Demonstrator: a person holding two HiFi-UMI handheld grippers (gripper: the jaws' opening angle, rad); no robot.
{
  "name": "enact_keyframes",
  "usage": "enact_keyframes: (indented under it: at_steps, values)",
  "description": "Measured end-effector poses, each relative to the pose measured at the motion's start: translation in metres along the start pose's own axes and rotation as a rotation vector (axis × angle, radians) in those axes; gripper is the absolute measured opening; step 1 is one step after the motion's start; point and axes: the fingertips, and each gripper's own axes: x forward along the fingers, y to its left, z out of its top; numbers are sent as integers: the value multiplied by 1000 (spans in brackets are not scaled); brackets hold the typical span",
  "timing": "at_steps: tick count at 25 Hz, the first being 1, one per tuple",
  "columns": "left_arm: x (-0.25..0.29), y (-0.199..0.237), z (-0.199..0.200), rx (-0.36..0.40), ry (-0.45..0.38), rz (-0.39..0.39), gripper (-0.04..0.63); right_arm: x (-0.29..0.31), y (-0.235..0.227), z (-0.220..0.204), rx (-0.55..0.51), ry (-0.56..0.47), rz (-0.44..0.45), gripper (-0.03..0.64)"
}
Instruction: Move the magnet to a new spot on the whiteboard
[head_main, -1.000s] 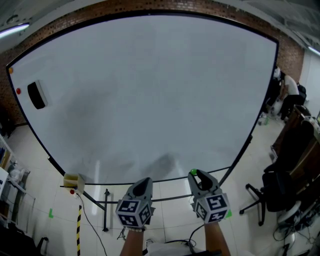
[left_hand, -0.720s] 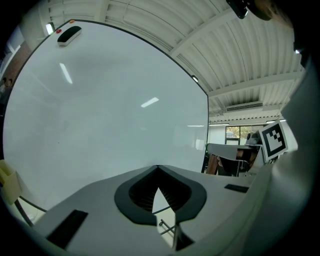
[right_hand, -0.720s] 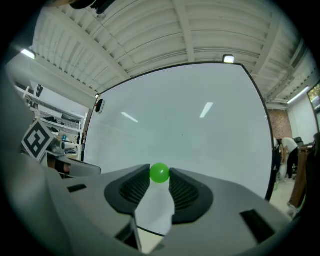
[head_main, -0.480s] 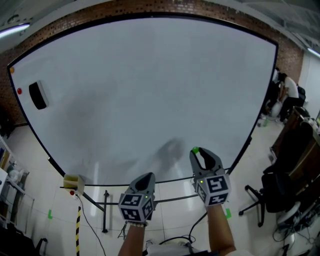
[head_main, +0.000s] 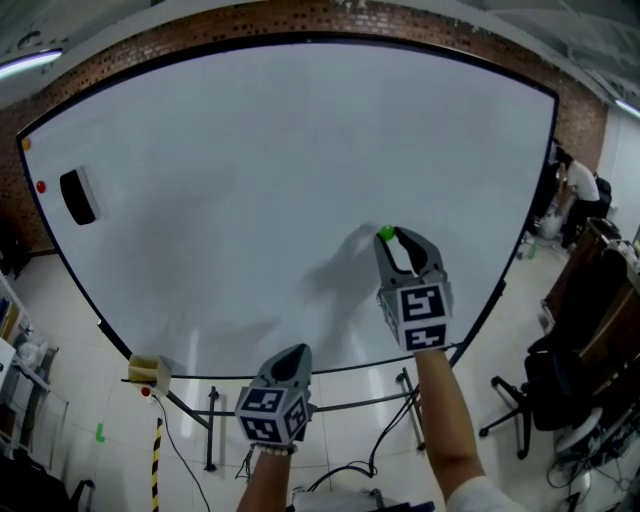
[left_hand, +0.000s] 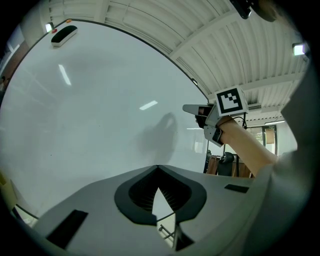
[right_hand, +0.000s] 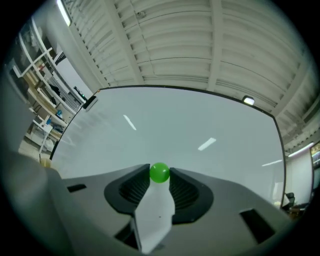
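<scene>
Fingers of the right gripper pinch the small green magnet at their tips; in the head view it is held up in front of the lower right part of the whiteboard, while the left gripper sits lower, near the board's bottom edge. In the left gripper view, its jaws meet at the tips with nothing between them. In the right gripper view, the magnet sits clamped between both jaw tips, with the board beyond.

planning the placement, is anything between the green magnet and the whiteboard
Nothing visible does. The green magnet sits pinched in the right gripper, facing bare whiteboard; the eraser is far off at the board's left edge.
</scene>
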Motion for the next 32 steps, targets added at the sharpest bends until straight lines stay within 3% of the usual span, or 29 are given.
enact_keyframes:
  at_steps: [12,26,32]
  values:
    - [6,9,-2,-23,-3,-5,-5,47,-10,15,-78,3,-29,138]
    - [13,10,-4,-35,1,-10,-5,50,-11,12,-134,3,-66,161]
    - [17,4,-6,-37,10,-6,-5,16,-16,3,0,-27,-11,179]
